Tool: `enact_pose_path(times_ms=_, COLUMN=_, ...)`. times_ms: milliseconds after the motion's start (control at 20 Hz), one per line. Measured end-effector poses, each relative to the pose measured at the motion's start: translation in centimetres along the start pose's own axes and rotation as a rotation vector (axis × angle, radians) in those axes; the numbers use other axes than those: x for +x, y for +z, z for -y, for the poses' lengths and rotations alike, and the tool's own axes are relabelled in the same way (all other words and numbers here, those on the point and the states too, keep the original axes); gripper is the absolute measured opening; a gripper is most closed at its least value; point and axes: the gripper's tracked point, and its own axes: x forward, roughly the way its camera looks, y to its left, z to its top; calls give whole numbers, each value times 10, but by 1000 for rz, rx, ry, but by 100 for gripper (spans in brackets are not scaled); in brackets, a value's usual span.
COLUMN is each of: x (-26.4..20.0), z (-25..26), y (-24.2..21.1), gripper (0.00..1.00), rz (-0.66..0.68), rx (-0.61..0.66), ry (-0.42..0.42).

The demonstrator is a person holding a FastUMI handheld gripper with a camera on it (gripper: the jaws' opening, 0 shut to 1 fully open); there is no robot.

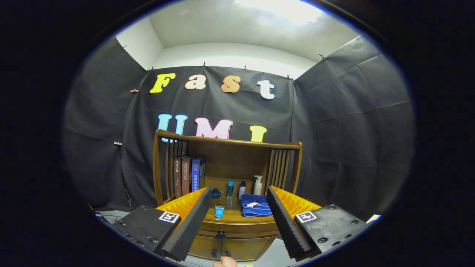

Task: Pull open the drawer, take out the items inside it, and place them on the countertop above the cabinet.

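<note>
A small wooden cabinet [226, 157] stands beyond my fingers, against the black wall. Its drawer [237, 228] sits shut under the countertop [232, 215], with a dark knob [221, 234] at its front. My gripper [237, 207] is open and empty, well short of the cabinet, with the drawer front showing between the two fingers [187, 230]. On the countertop lie a folded blue towel [255, 206] and a small blue cup [219, 211]. What is inside the drawer is hidden.
Books [188, 175] stand at the countertop's left. A dark blue bowl [216, 193], two small bottles [230, 188] and a white pump bottle [258, 185] line the back. Two lower doors [222, 247] are shut. A fingertip [224, 261] of a person shows below the cabinet.
</note>
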Motion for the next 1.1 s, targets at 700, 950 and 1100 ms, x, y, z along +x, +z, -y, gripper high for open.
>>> enact_pose_path(times_ms=700, x=-21, z=10, y=0, gripper=98, rz=-4, rx=15, ry=-23)
enact_pose_path(times_ms=950, x=-21, z=9, y=-1, gripper=98, rz=-7, rx=14, ry=-19)
enact_pose_path(times_ms=1100, x=-20, z=7, y=-1, gripper=98, rz=-6, rx=17, ry=-13)
